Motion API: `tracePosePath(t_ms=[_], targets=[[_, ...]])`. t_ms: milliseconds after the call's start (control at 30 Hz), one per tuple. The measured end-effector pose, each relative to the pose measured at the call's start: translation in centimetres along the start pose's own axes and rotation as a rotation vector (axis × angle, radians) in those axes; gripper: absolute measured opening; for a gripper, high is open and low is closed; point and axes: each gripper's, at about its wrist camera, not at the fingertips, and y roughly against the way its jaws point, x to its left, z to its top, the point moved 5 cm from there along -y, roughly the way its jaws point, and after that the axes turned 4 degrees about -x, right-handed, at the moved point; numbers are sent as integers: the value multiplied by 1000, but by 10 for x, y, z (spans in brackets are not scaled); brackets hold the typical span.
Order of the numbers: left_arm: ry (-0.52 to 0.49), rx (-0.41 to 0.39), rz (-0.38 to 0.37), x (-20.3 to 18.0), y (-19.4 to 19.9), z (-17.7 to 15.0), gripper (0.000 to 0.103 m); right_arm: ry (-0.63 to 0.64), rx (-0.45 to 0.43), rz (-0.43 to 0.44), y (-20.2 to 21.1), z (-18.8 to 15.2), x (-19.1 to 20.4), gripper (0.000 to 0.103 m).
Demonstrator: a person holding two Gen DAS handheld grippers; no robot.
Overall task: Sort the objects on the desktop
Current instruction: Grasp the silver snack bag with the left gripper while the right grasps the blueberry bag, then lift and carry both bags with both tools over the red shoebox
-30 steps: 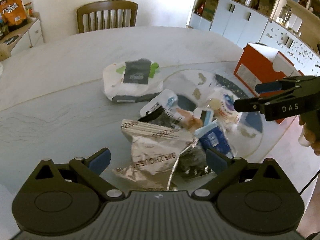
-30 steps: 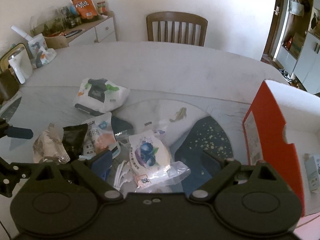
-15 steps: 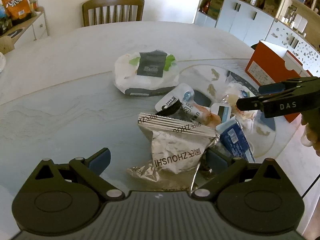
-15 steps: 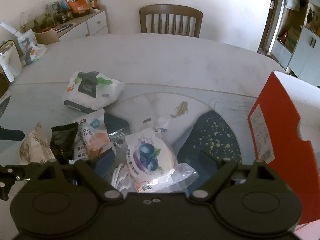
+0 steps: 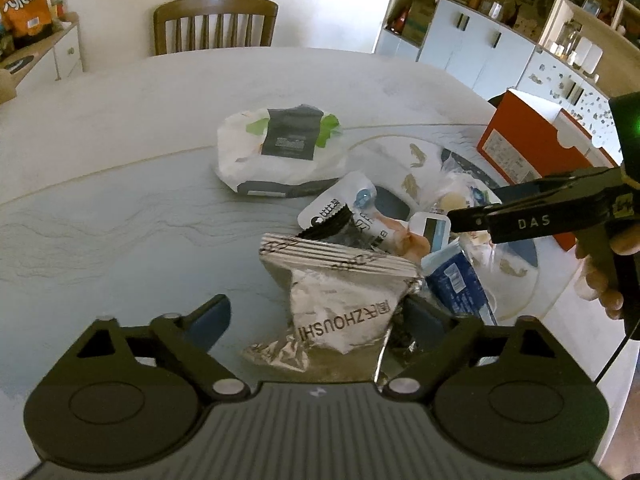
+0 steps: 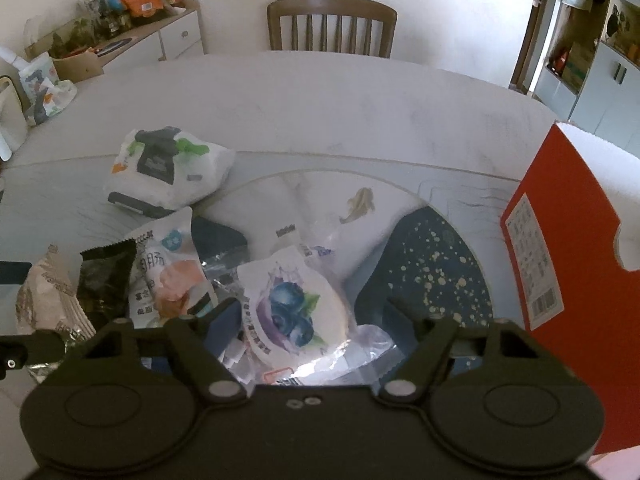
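Sorting is looking barely begun; nearly everything is still lying in one heap on the desk.

Left hand-held gripper: jaws have just been closing and are standing apart around the crinkled silver foil packet. The right pad is sitting against the packet's edge; the left pad is clear of it. No grip yet, as far as I can judge.

Right hand-held gripper: jaws have likewise just been closing, straddling the blueberry pouch in its clear wrap. Whether the pads are touching it I cannot tell; it is not looking clamped.

Just beyond the left fingers: a blue pack to the right of the foil packet, a black sachet and a white-and-pink pouch overlapping it.

Farther out: a large white bag with a dark label, lying apart from the heap.

To the far right of both grippers: an orange box standing open, probably a destination, though its contents are hidden.

Remaining, by my estimate: lifting both packets and clearing the rest.
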Motion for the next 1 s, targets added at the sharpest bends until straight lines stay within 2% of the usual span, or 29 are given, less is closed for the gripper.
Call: tracePosePath(t_ms=[33, 100, 167, 200, 233, 267, 367, 633, 1000], targets=[[1, 1, -3, -1, -1, 0, 89, -3, 2, 0, -1, 0, -1, 76], [3, 3, -16, -2, -1, 1, 76, -5, 5, 2, -2, -1, -1, 74], [4, 6, -25, -4, -3, 1, 69, 0, 8, 0, -3, -2, -1, 72], [3, 7, -28, -5, -3, 2, 68, 4, 10, 2, -4, -2, -1, 68], [5, 7, -30, -6, -4, 2, 66, 7, 14, 4, -4, -3, 0, 59], [9, 6, -32, -6, -4, 2, 60, 8, 17, 4, -4, -3, 0, 56], [28, 9, -26, -4, -4, 3, 53, 6, 13, 7, -4, -3, -1, 54], [47, 7, -8, -6, 1, 6, 49, 9, -8, 7, 6, -2, -9, 51], [50, -8, 11, -19, 16, 15, 49, -13, -44, 34, 40, 0, -17, 51]])
